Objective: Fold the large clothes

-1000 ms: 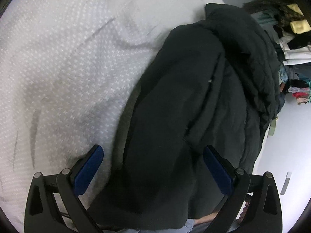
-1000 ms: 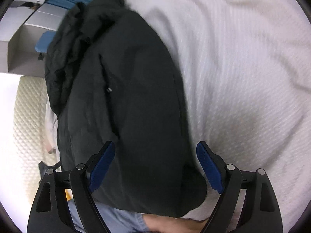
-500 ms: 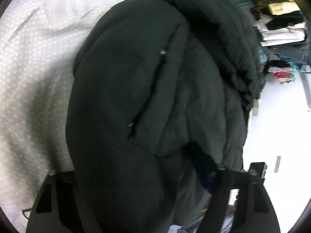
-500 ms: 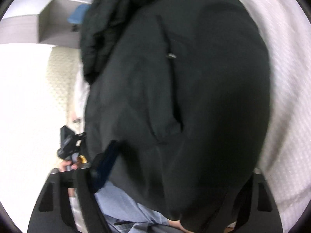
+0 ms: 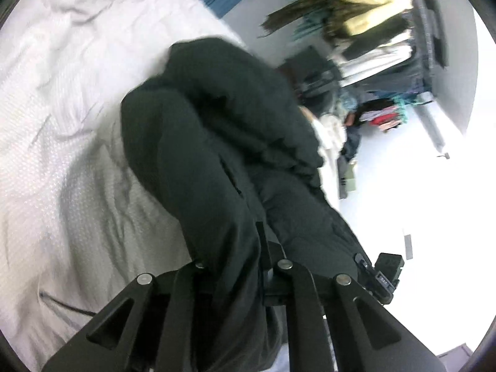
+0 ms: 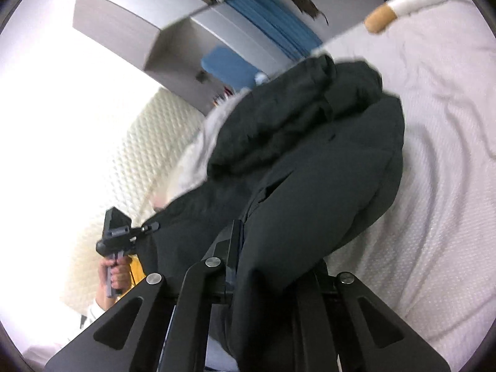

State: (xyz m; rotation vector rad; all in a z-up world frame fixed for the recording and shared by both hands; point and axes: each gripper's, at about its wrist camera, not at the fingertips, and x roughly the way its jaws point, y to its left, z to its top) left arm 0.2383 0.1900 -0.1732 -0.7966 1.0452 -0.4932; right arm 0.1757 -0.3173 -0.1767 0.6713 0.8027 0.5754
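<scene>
Left wrist, jacket (image 5: pixel 217 161) hiding tool (image 5: pixel 238 266), bedspread (image 5: pixel 62 155)

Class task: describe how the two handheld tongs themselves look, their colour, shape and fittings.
Both the left tongs and the right tongs are matte black frames with triangular cut-outs and round silver rivets at the joints. A white sleeve shows below the left hand. No cables or markings are visible.

White textured bedspread (image 5: pixel 62 161) is seen creased, a clothes rack (image 5: pixel 381 31) with hung garments is seen beyond it, blue fabric (image 6: pixel 279 28) and a grey box-like unit (image 6: pixel 148 15) are seen by the quilted cream surface (image 6: pixel 148 142).
</scene>
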